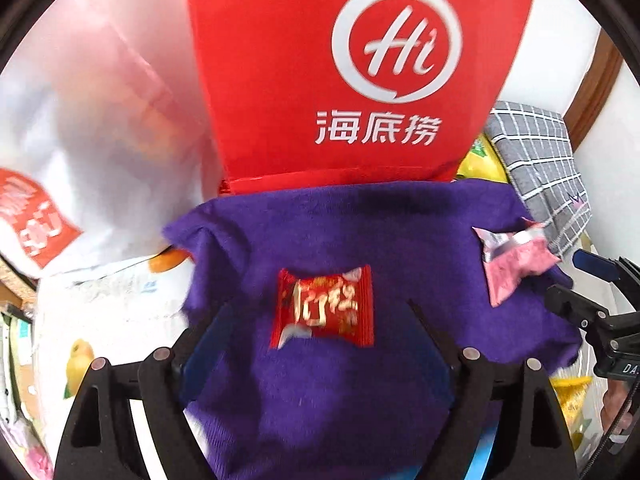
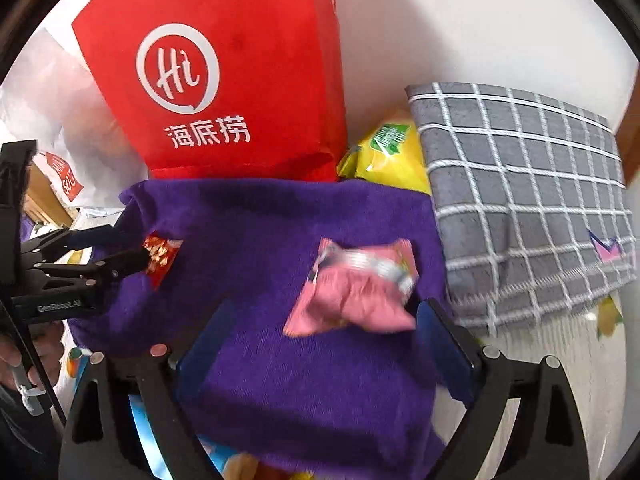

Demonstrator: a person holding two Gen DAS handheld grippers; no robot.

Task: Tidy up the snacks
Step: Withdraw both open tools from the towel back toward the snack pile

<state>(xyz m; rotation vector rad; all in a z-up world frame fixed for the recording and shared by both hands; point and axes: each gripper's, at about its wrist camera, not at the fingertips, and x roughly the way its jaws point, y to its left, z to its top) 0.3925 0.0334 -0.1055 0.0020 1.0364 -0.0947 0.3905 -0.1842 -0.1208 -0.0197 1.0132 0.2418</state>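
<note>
Left wrist view: your left gripper [image 1: 320, 320] stood wide open, w/ nothing pressed between the pads. The red snack packet [image 1: 325, 307] lay flat on the purple cloth [image 1: 360, 232], in the gap between the two fingers but free of both. The pink snack packet [image 1: 516, 258] lay further right on the same cloth, near your right gripper [image 1: 576, 280], which came in from the right edge. The red paper bag [image 1: 340, 68] stood upright just behind the cloth.

Right wrist view: your right gripper was wide open too, holding nothing. The pink packet was on the cloth ahead of it, its right corner close to the right finger; touching or not, I could not tell because of blur. The grey checked cloth [image 2: 528, 184] and a yellow bag [image 2: 384, 156] were at the right side.

Handling, as I judge: both packets looked light, thin & crinkly, film probably slippery, content maybe crushable. Better you took each across the puffed middle, not at the sealed ends, w/ gentle closing.
</note>
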